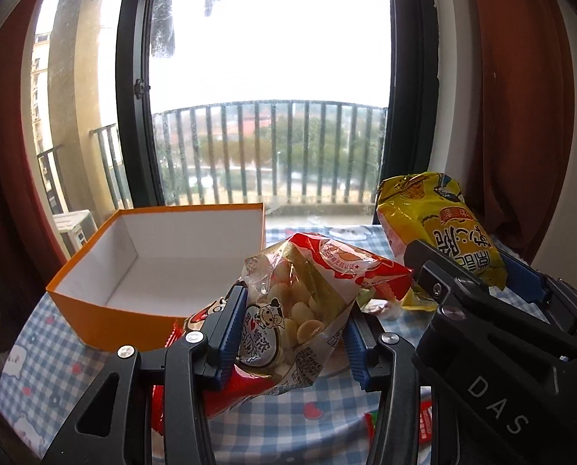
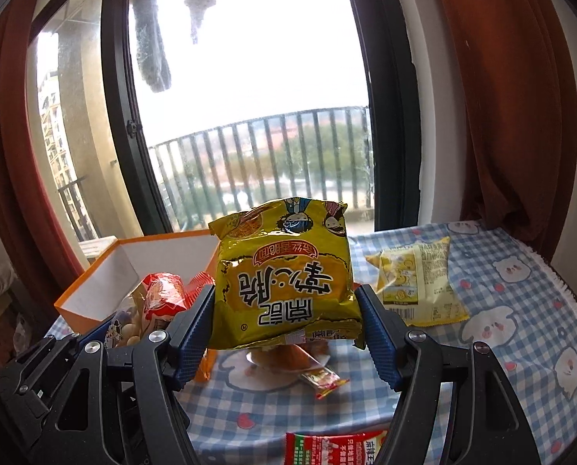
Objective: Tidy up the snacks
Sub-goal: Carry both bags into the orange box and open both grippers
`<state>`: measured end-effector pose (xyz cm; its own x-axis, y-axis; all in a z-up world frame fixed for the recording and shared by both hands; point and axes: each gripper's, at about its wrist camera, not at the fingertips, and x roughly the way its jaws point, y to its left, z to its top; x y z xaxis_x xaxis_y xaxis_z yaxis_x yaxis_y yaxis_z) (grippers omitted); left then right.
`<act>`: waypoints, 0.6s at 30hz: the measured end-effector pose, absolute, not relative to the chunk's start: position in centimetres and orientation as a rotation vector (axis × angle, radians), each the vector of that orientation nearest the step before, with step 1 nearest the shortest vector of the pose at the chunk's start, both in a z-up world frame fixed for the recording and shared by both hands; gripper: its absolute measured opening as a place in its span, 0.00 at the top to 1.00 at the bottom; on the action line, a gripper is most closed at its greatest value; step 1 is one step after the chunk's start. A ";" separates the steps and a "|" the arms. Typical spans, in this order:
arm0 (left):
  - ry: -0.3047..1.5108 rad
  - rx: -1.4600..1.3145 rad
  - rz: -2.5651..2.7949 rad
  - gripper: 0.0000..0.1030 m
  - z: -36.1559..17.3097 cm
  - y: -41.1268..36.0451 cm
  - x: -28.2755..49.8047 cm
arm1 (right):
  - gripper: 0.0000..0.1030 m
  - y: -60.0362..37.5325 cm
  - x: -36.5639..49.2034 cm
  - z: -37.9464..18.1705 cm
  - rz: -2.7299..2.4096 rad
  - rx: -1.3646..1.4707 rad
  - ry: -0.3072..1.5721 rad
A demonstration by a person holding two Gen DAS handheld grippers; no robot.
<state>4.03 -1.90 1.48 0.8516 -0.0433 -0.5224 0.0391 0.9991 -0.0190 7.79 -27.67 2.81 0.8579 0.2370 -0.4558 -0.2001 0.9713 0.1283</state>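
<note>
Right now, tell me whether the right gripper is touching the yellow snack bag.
Touching. The right wrist view shows the right gripper with both blue pads pressed against the yellow snack bag, held above the table.

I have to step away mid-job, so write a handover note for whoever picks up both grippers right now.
Left gripper: shut on the red bag of round snacks, held above the table.
Right gripper: shut on the yellow bag, also lifted.
Orange box: open, nothing visible inside.
Done: both bags picked up.
Left: put both in the box, then the pale yellow packet and small packets on the checked cloth.
</note>
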 end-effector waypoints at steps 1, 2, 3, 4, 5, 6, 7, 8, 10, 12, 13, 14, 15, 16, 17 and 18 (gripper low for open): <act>0.548 -0.013 -0.042 0.54 1.7 -1.6 4.3 | 0.29 -27.4 8.1 3.0 0.234 0.080 0.486; 0.543 -0.015 -0.038 0.54 1.9 -1.4 4.5 | 0.29 -27.0 8.4 3.2 0.243 0.083 0.485; 0.538 -0.017 -0.031 0.54 2.1 -1.1 4.8 | 0.29 -26.6 8.7 3.4 0.249 0.083 0.482; 0.532 -0.019 -0.026 0.54 2.2 -0.7 5.1 | 0.29 -26.2 9.1 3.5 0.252 0.078 0.477; 0.526 -0.022 -0.023 0.54 2.4 -0.4 5.5 | 0.29 -25.8 9.5 3.7 0.257 0.071 0.471; 0.520 -0.026 -0.018 0.54 2.3 -0.2 5.7 | 0.29 -25.4 9.8 3.8 0.261 0.068 0.464; 0.515 -0.028 -0.012 0.54 2.3 0.2 6.1 | 0.29 -25.0 10.2 4.0 0.265 0.066 0.457; 0.510 -0.031 -0.007 0.54 2.4 0.5 6.4 | 0.29 -24.6 10.6 4.1 0.270 0.064 0.450; 0.510 -0.036 0.003 0.54 2.5 1.4 7.4 | 0.29 -23.7 11.5 4.3 0.280 0.063 0.442; 0.514 -0.038 0.012 0.54 2.3 1.5 7.8 | 0.29 -22.8 12.4 4.3 0.287 0.061 0.440; 0.516 -0.039 0.019 0.54 2.1 1.9 8.2 | 0.29 -22.4 12.9 4.2 0.292 0.060 0.439; 0.519 -0.038 0.025 0.54 2.0 2.3 8.6 | 0.29 -21.9 13.4 4.2 0.298 0.059 0.438; 0.520 -0.041 0.034 0.54 2.0 2.5 8.8 | 0.29 -21.4 13.8 4.1 0.305 0.056 0.439; 0.521 -0.045 0.043 0.54 1.9 2.8 9.1 | 0.29 -20.8 14.2 4.0 0.310 0.053 0.440; 0.522 -0.048 0.051 0.54 1.9 3.0 9.2 | 0.29 -20.1 14.7 4.0 0.316 0.051 0.441; 0.523 -0.054 0.060 0.54 2.0 3.9 10.0 | 0.29 -19.5 15.1 3.9 0.321 0.051 0.444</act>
